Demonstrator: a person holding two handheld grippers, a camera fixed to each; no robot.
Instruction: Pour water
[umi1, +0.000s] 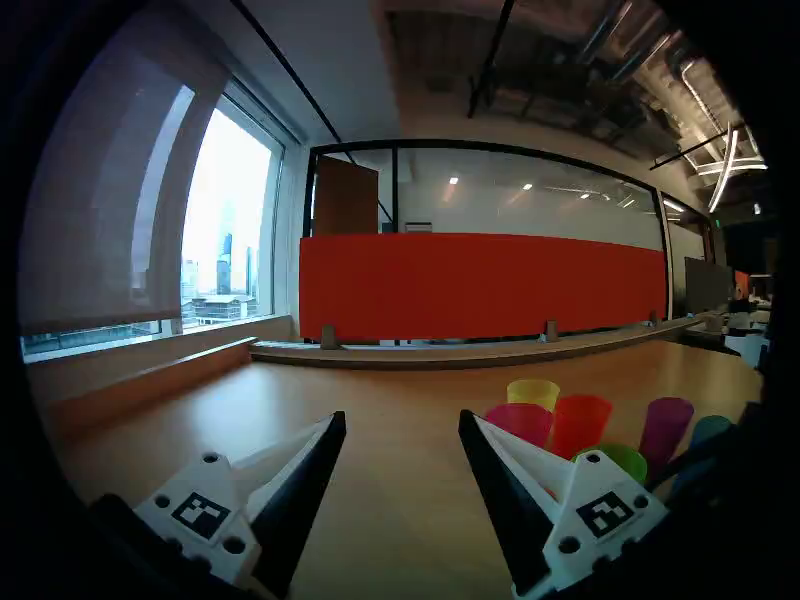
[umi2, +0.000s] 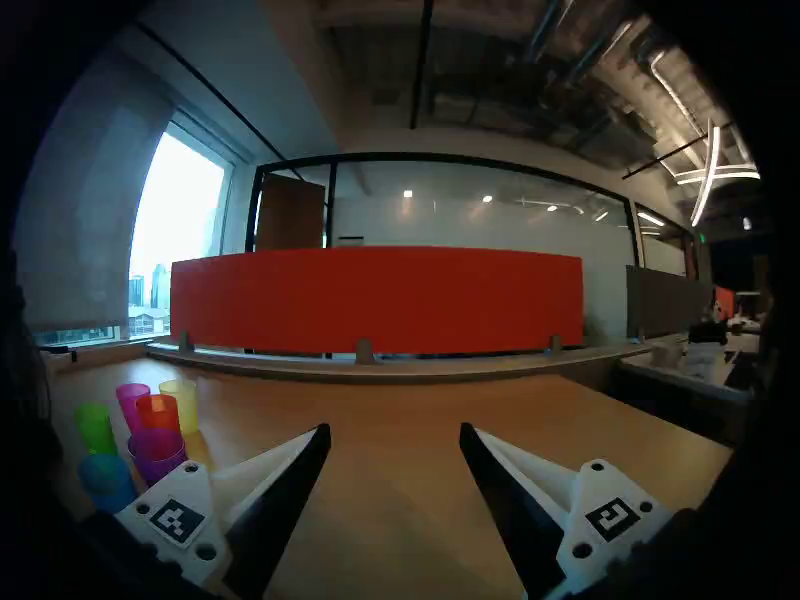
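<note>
Several coloured plastic cups stand in a cluster on the wooden table (umi1: 400, 400). In the left gripper view they are at the lower right: yellow cup (umi1: 533, 393), pink cup (umi1: 520, 421), orange cup (umi1: 581, 422), green cup (umi1: 618, 459), purple cup (umi1: 666, 430) and a teal cup (umi1: 707, 432). My left gripper (umi1: 400, 425) is open with nothing between its fingers, the cups just beyond its right finger. In the right gripper view the cups sit at the lower left: green cup (umi2: 95, 427), orange cup (umi2: 158, 412), purple cup (umi2: 157, 452), blue cup (umi2: 107, 481). My right gripper (umi2: 393, 432) is open and holds nothing.
A red partition screen (umi1: 480, 285) runs along the table's far edge, with a glass wall behind it. A large window (umi1: 225, 240) and a low ledge lie to the left. Another desk (umi2: 690, 375) with items stands at the right.
</note>
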